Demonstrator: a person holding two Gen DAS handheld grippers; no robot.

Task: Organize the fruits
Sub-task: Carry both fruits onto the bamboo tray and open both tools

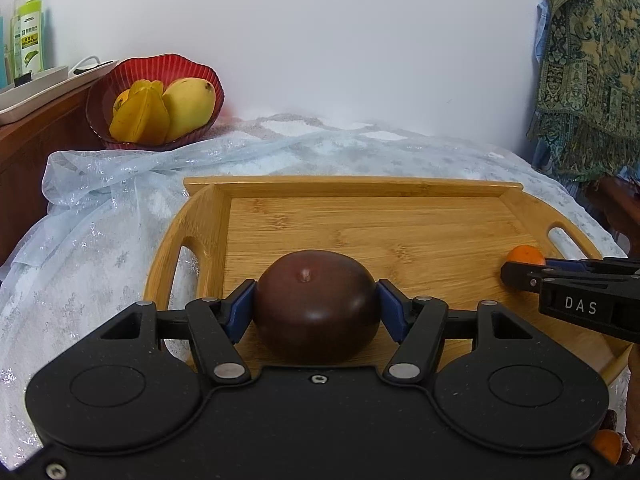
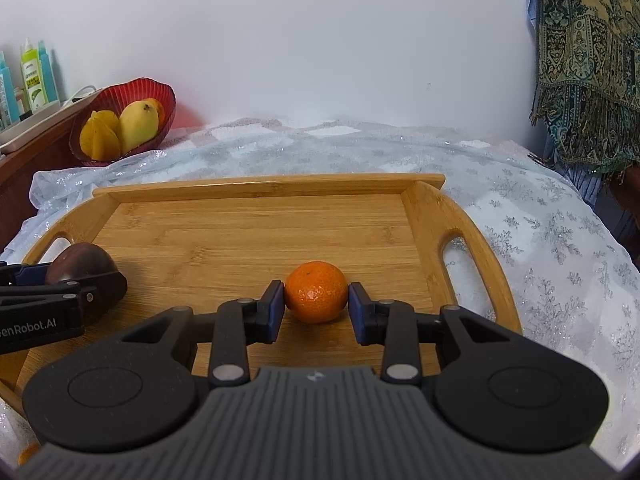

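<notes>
A dark maroon round fruit (image 1: 316, 312) sits on the wooden tray (image 1: 360, 186) near its front left, stem up. My left gripper (image 1: 315, 294) is shut on it, with a blue pad pressed on each side. Over on the tray's right part a small orange tangerine (image 2: 316, 292) rests on the wood, and my right gripper (image 2: 316, 296) is shut on it, pads against both flanks. In the right wrist view the maroon fruit (image 2: 80, 258) shows at the left of the tray (image 2: 260, 184). The tangerine (image 1: 525, 255) peeks out behind the right gripper's fingers (image 1: 520, 276).
A red ribbed bowl (image 1: 208, 76) at the back left holds a yellow mango (image 1: 188, 104) and a starfruit (image 1: 140, 116). Behind it, bottles (image 1: 30, 36) stand on a white tray. A patterned cloth (image 1: 584, 72) hangs at the right. Another orange fruit (image 1: 608, 446) lies at the lower right.
</notes>
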